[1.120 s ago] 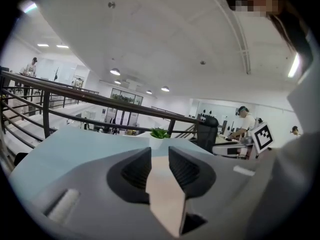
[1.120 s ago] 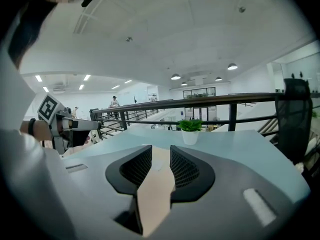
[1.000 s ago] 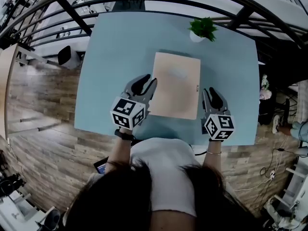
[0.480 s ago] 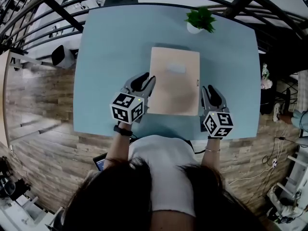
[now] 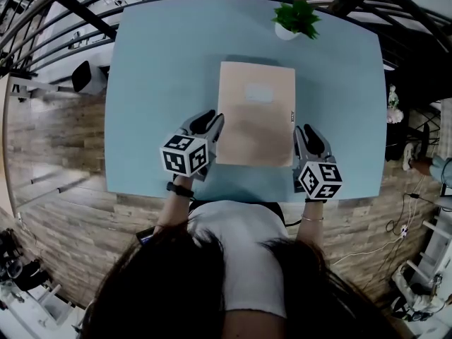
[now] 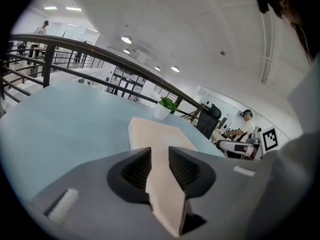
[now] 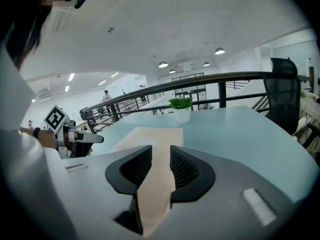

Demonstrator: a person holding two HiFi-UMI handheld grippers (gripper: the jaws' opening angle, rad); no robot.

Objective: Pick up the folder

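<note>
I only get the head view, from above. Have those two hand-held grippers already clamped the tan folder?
Observer: Not that I see. The left gripper view shows the left hand-held gripper with jaws apart, the folder visible through the gap.
Operator: And the right one?
Observer: Its own view shows the right hand-held gripper likewise with jaws apart, no pad pressing the folder.
Operator: Anyone else around?
Observer: The right gripper view shows a person standing far off by the railing.

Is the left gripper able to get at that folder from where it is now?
Probably yes. The left gripper hangs right beside the left edge of the folder with its jaws apart, and nothing on the table lies between the two.
</note>
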